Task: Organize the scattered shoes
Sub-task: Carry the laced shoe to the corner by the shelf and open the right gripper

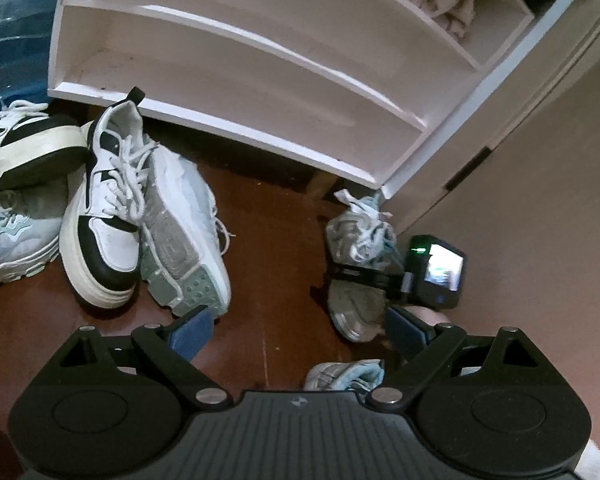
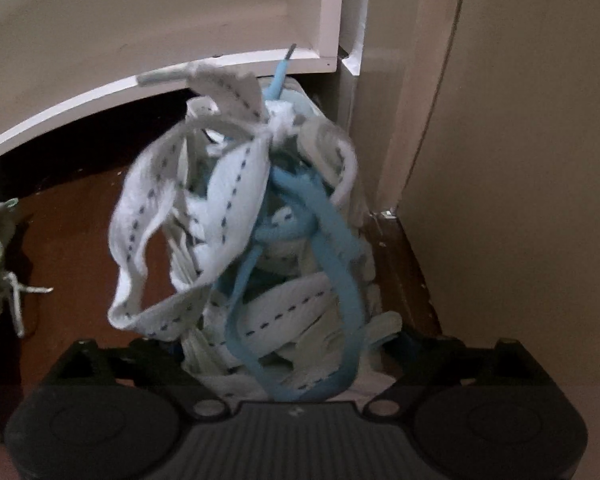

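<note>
1. Left wrist view: our left gripper [image 1: 296, 330] hangs above the brown floor [image 1: 268, 216] with its blue pads wide apart and nothing between them. We judge it is waiting while the other hand works.
2. Same view: the right gripper [image 1: 374, 276] is clamped across the middle of a grey-blue sneaker [image 1: 356, 268], just beside the low right corner of the white shoe rack [image 1: 260, 92]. The sneaker's long axis runs from near us towards the rack; its laced top faces up. We cannot tell toe from heel here.
3. Same view: the other shoes lie in a pile at left, a black-and-white sneaker [image 1: 104, 216] leaning on an overturned pale one [image 1: 188, 236], sole showing. The two lower shelves are bare, so we judge most of the task remains.
4. Right wrist view: the held sneaker fills the jaws, laces [image 2: 236, 216] loose, pointing at the rack's bottom edge [image 2: 100, 100]. A mid-body grip probably keeps it level for shelving.
</note>
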Action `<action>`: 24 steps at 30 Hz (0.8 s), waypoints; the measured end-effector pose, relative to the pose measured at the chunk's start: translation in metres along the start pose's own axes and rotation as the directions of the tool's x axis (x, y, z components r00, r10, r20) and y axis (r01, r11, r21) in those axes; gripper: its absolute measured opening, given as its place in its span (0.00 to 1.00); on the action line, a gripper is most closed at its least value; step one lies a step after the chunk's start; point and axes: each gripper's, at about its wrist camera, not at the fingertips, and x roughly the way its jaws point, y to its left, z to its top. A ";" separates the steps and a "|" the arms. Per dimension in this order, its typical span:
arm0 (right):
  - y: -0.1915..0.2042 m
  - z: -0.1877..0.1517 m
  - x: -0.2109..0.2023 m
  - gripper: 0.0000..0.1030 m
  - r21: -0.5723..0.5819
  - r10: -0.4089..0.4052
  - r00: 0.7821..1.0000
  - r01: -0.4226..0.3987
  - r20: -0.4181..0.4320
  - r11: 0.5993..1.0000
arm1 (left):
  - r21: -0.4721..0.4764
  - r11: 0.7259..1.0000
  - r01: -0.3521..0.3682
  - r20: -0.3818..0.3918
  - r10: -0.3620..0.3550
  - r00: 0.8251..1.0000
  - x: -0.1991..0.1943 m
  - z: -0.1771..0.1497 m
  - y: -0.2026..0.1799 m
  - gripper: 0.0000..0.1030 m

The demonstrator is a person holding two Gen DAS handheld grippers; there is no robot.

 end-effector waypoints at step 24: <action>0.033 -0.026 0.017 0.80 -0.104 -0.184 0.983 0.181 -0.026 0.978 | -0.001 1.000 0.000 -0.009 0.000 1.000 -0.001 -0.003 -0.001 0.90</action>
